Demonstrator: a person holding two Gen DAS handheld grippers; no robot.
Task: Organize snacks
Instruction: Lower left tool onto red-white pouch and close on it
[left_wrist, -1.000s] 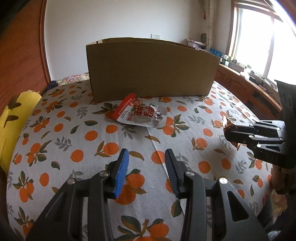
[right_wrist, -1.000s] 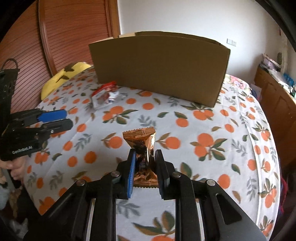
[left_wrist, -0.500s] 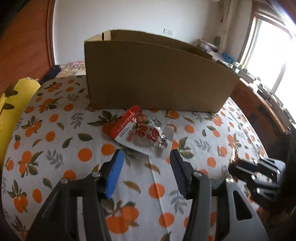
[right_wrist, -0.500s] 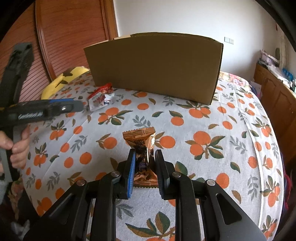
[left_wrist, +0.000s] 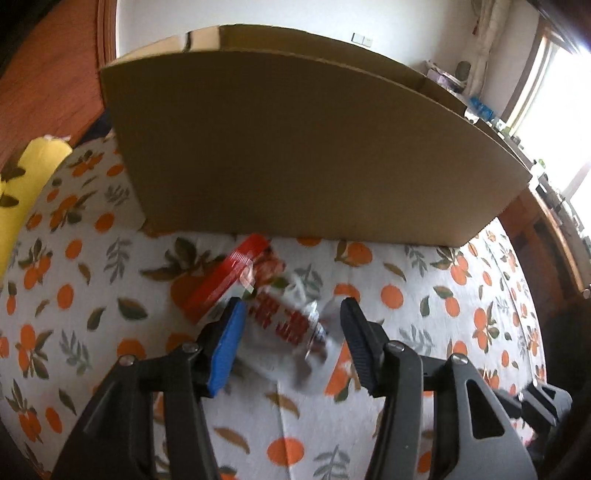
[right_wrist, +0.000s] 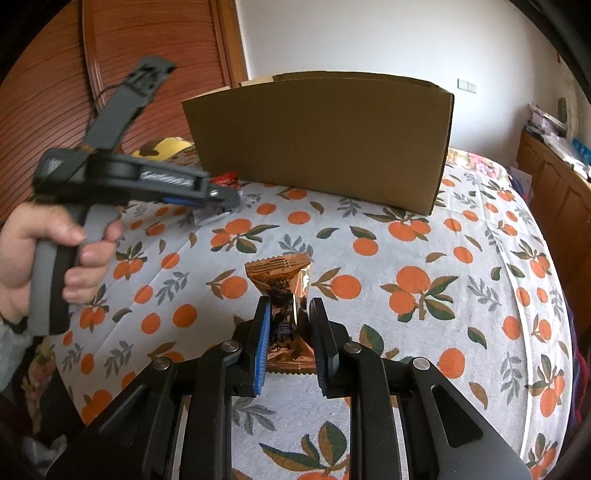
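A red-and-white snack packet lies on the orange-print bedspread, just in front of a big open cardboard box. My left gripper is open, one finger on each side of the packet, and its pads do not press on it. In the right wrist view, the left gripper covers most of that packet. My right gripper is shut on a copper-brown foil snack packet, which stands on end between the pads, well short of the box.
A yellow pillow lies at the bed's left edge, below a wooden slatted wall. A wooden cabinet with clutter stands along the right. A person's hand grips the left gripper's handle.
The left gripper moved forward towards the box until its fingers straddled the red-and-white packet, and its jaws widened. The right gripper stayed put, shut on the copper packet.
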